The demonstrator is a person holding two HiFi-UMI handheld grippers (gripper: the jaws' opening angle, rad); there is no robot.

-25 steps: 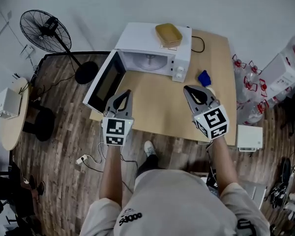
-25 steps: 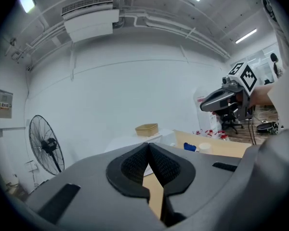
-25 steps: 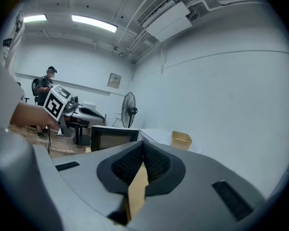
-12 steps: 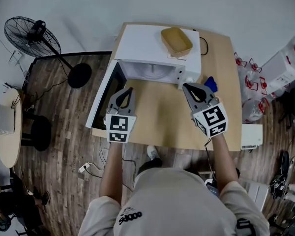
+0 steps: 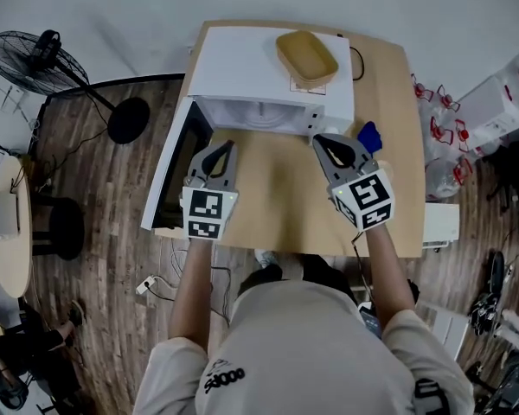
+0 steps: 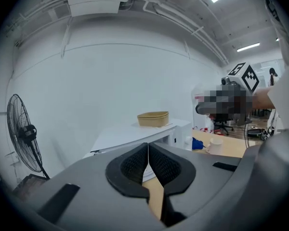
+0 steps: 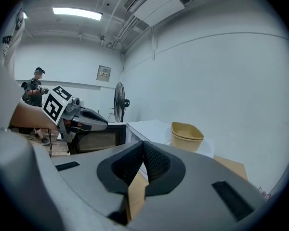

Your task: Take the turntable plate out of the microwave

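Observation:
A white microwave (image 5: 264,69) stands at the back of the wooden table (image 5: 277,206) with its door (image 5: 171,178) swung open to the left. In the head view its cavity (image 5: 261,116) shows only as a narrow strip, and I cannot make out the turntable plate. My left gripper (image 5: 227,148) is shut and empty, hovering beside the open door just short of the cavity. My right gripper (image 5: 318,139) is also shut and empty, near the microwave's control panel. The shut left gripper (image 6: 148,146) points at the microwave (image 6: 135,134). The shut right gripper (image 7: 143,143) points past the door (image 7: 98,138).
A tan basket (image 5: 306,57) sits on top of the microwave. On the table to the right lie a blue object (image 5: 367,136) and a white mug (image 6: 215,143). A black floor fan (image 5: 35,54) stands at the left, and clutter and a white box (image 5: 441,223) are at the right.
Both grippers have moved forward over the table toward the microwave's front, still shut. The microwave now lies closer and more beneath the head view.

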